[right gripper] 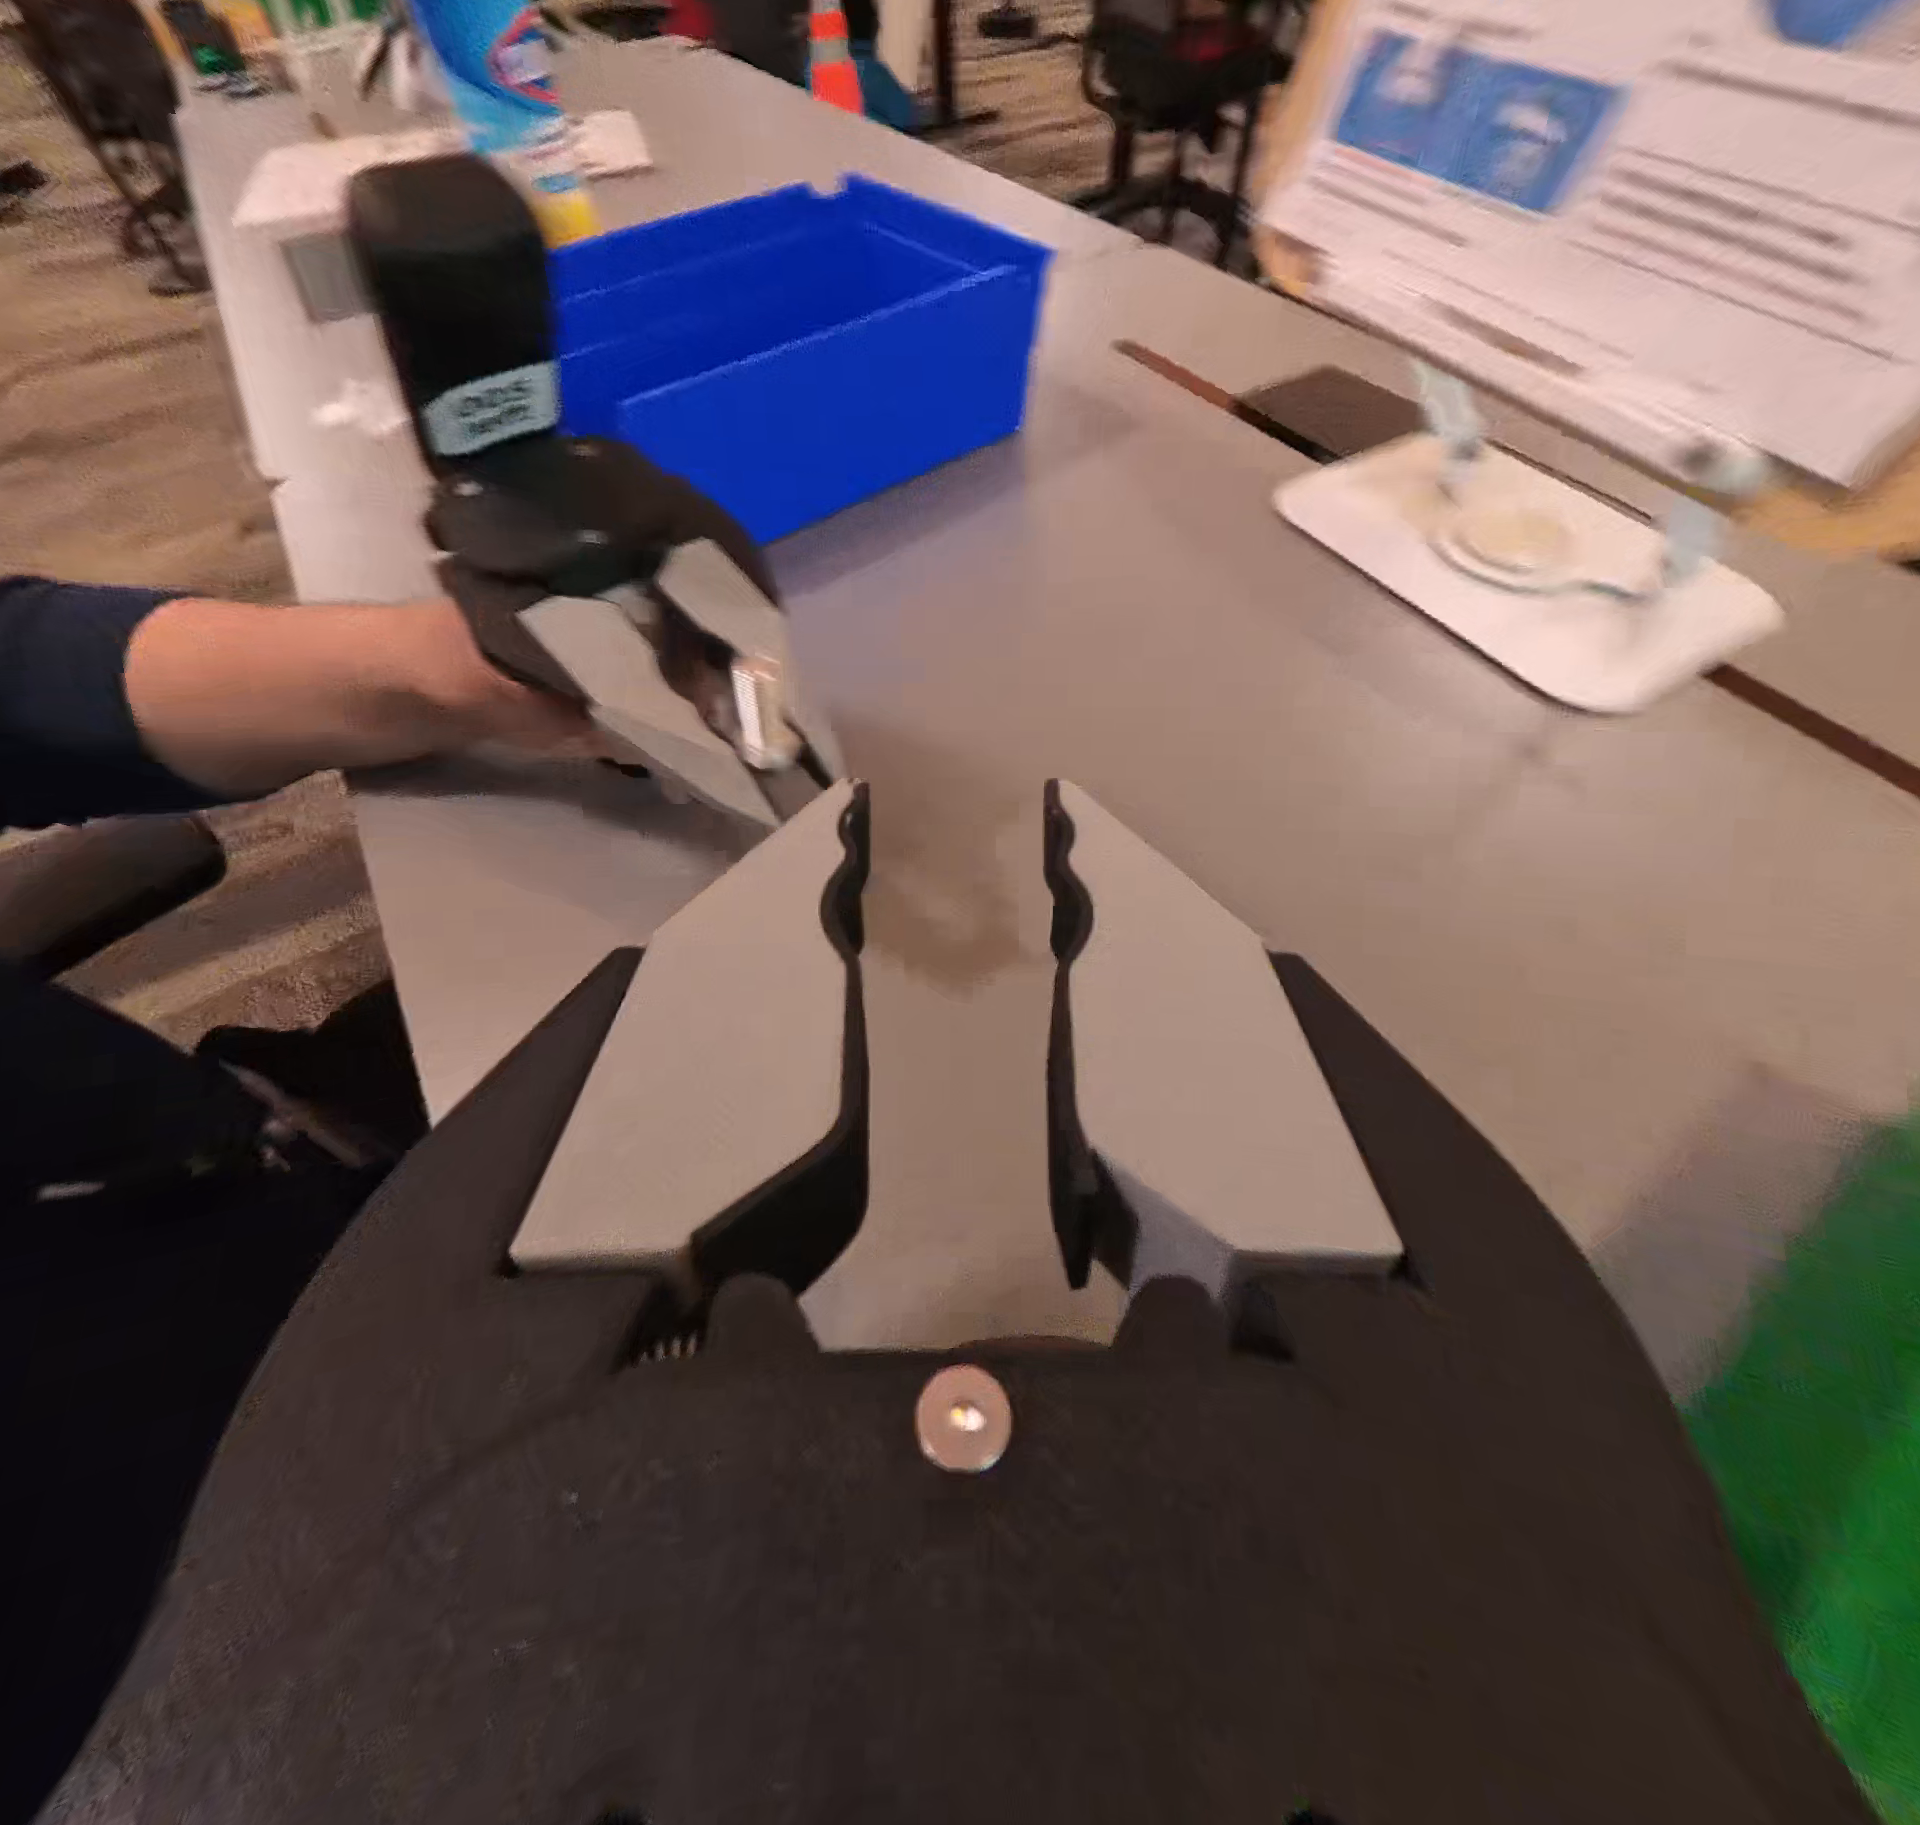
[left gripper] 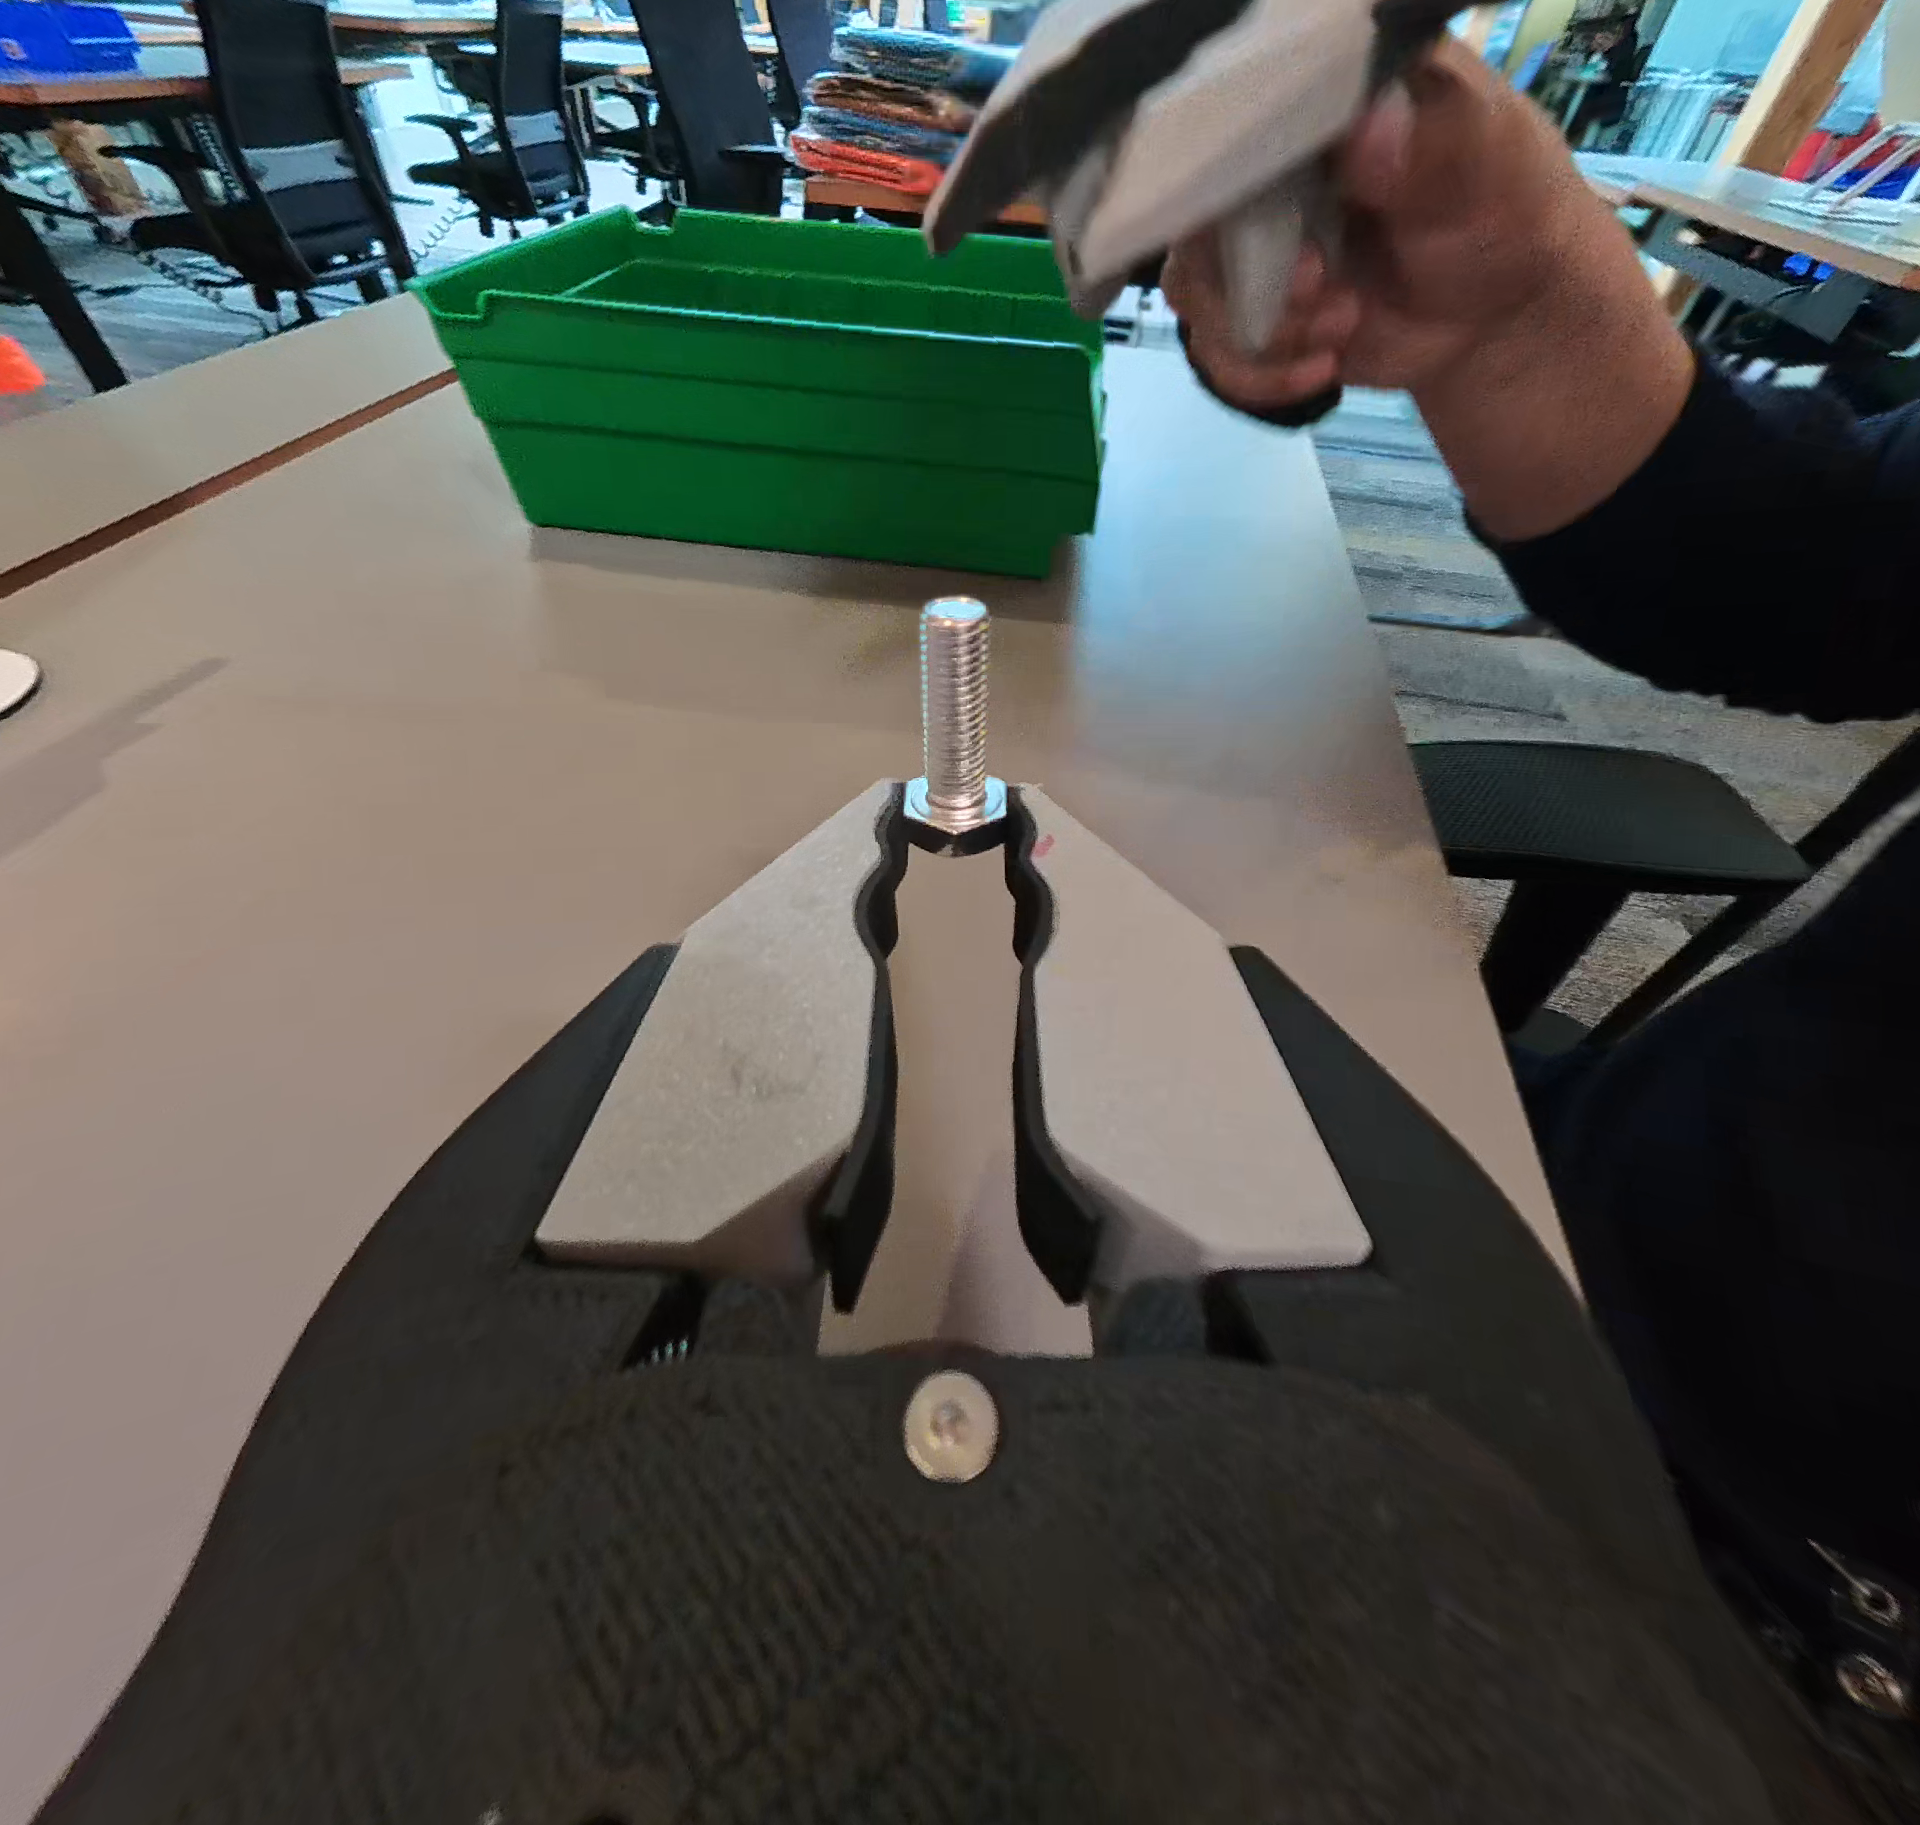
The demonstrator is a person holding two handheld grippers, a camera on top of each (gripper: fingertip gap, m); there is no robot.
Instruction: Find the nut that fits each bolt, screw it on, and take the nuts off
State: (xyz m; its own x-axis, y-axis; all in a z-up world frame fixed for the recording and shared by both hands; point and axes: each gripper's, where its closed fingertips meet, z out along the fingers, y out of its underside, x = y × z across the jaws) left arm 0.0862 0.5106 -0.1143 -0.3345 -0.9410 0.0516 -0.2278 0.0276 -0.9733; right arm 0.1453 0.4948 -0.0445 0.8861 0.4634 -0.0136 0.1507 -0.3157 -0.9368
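Silver bolt (left gripper: 954, 705) stands upright, its head pinched by the left gripper (left gripper: 954, 819), baring threads; the right gripper (right gripper: 951, 799) hangs open, empty.

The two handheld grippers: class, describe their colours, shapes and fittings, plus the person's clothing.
Each gripper has a black textured body with a central silver screw, two grey wedge-shaped fingers and wavy black pads. The person's sleeves are dark navy.
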